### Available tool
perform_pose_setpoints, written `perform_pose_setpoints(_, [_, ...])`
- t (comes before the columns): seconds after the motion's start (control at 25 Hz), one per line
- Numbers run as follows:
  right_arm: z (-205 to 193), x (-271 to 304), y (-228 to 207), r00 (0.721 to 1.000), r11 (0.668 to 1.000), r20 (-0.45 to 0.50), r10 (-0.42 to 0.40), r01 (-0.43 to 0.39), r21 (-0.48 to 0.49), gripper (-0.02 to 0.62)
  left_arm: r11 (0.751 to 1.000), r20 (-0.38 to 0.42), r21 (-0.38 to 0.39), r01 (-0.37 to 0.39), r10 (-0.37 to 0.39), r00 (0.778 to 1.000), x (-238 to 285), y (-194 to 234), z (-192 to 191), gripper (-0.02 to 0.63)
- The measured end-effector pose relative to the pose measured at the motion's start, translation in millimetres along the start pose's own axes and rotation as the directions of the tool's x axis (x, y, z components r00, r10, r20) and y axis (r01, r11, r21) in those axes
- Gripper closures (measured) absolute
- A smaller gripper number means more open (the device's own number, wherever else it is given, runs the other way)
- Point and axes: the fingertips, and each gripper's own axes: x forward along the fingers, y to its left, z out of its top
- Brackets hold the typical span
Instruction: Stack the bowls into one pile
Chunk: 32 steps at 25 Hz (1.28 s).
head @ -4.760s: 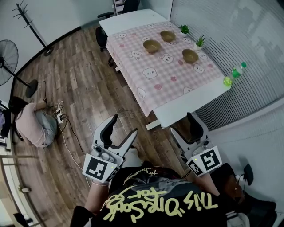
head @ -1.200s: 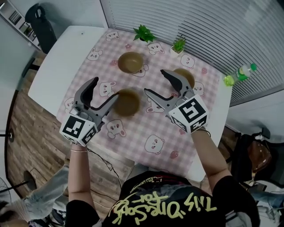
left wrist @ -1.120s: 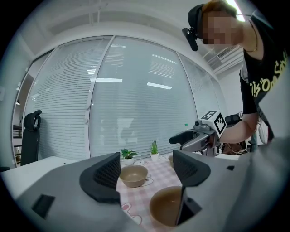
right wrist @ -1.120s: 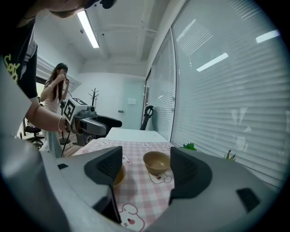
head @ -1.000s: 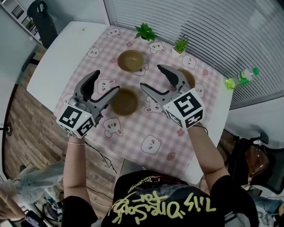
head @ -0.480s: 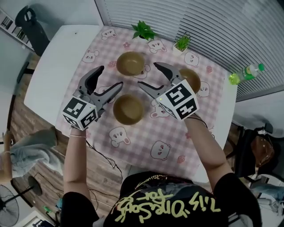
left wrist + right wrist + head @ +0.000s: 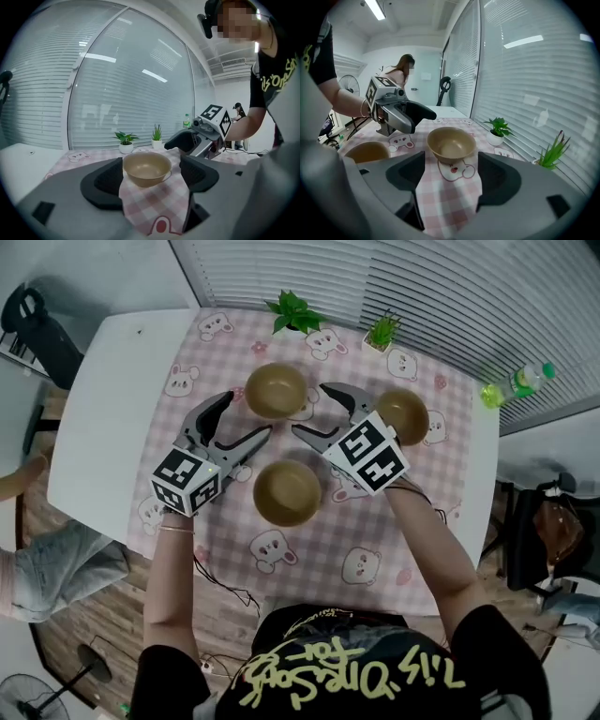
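Observation:
Three tan bowls stand apart on the pink checked tablecloth (image 7: 441,488): a far one (image 7: 277,390), a near one (image 7: 288,491) and a right one (image 7: 405,414). My left gripper (image 7: 246,416) is open and empty, just left of the far bowl and pointing at it; that bowl (image 7: 146,168) shows ahead between its jaws. My right gripper (image 7: 314,411) is open too, its jaws having just opened a little wider, with nothing between them. It points at the same far bowl (image 7: 451,144) from the right, with the near bowl (image 7: 368,151) off to its left.
Two small potted plants (image 7: 292,310) (image 7: 381,332) stand at the table's far edge by the window blinds. A green bottle (image 7: 514,385) stands at the right corner. The bare white tabletop (image 7: 108,399) lies left of the cloth. A person (image 7: 37,549) crouches on the floor at left.
Both grippers have come lower over the table and closer to the far bowl, one on each side of it. The bowls have not moved.

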Motion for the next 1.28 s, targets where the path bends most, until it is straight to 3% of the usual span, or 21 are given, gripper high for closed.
perform_pose_setpoints(0.4, [-14,29,4,0.997,1.0,-0.082,0.001,0.0,0.008,0.262,0.997,-0.101,0.035,0.075,-0.072,0.992,26,6,-22,0.221])
perform_pose_setpoints(0.64, [-15,33,-1,0.995,0.998,-0.09,-0.053,0.052,-0.019,0.264,0.994,-0.107,0.038,0.101,-0.096,0.99,31,10,-21,0.222])
perform_pose_setpoints(0.92, [-14,34,-1,0.997,0.998,-0.055,-0.056,0.058,0.038,0.267,0.989,-0.091,0.03,0.145,-0.141,0.986,30,7,-20,0.224])
perform_pose_setpoints(1.28, [-17,35,-1,0.997,0.995,-0.054,-0.061,0.064,0.071,0.301,0.971,-0.196,0.207,0.123,-0.082,0.977,36,8,-31,0.233])
